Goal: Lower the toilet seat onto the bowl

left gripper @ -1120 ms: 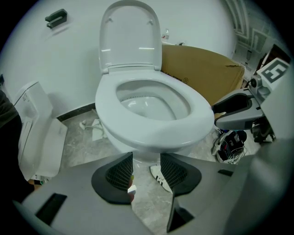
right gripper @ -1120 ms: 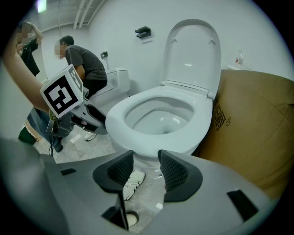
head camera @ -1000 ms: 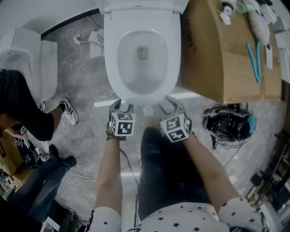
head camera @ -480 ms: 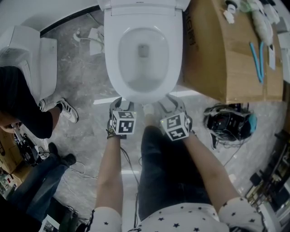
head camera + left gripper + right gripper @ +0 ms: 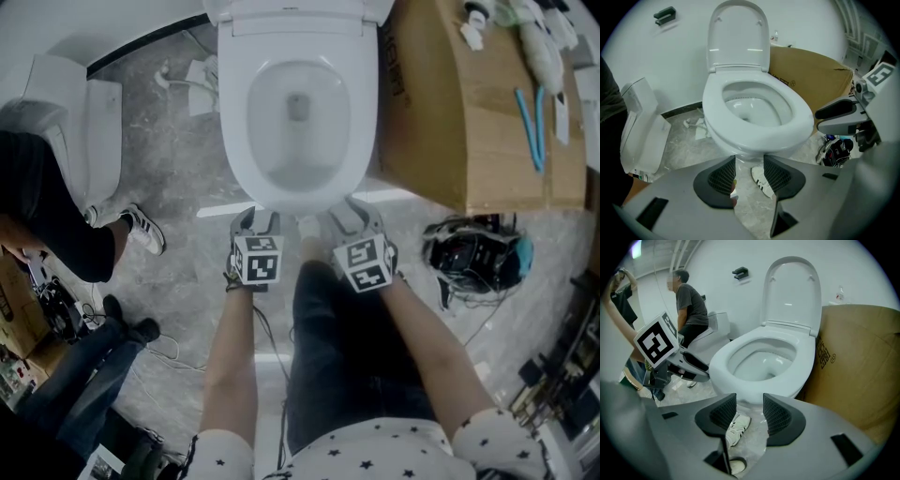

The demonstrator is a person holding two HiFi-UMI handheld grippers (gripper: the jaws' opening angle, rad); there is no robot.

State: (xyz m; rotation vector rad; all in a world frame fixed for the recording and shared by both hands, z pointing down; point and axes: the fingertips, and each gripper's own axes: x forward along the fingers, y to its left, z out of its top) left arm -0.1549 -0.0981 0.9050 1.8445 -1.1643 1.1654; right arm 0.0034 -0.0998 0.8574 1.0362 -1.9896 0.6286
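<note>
The white toilet has its seat ring lying flat on the bowl, and its lid stands upright against the wall. My left gripper and right gripper hang side by side just in front of the bowl's front edge, not touching it. Both are open with nothing between the pads. In the left gripper view my left gripper frames the floor and a shoe below the bowl. My right gripper frames the same kind of gap, with the seat ring and lid beyond it.
A large cardboard box stands tight against the toilet's right side, with small items on top. A second white toilet unit and a seated person are at the left. A black bag with cables lies on the floor at right.
Almost nothing: both grippers keep their place in front of the bowl, and the head view has drifted very slightly.
</note>
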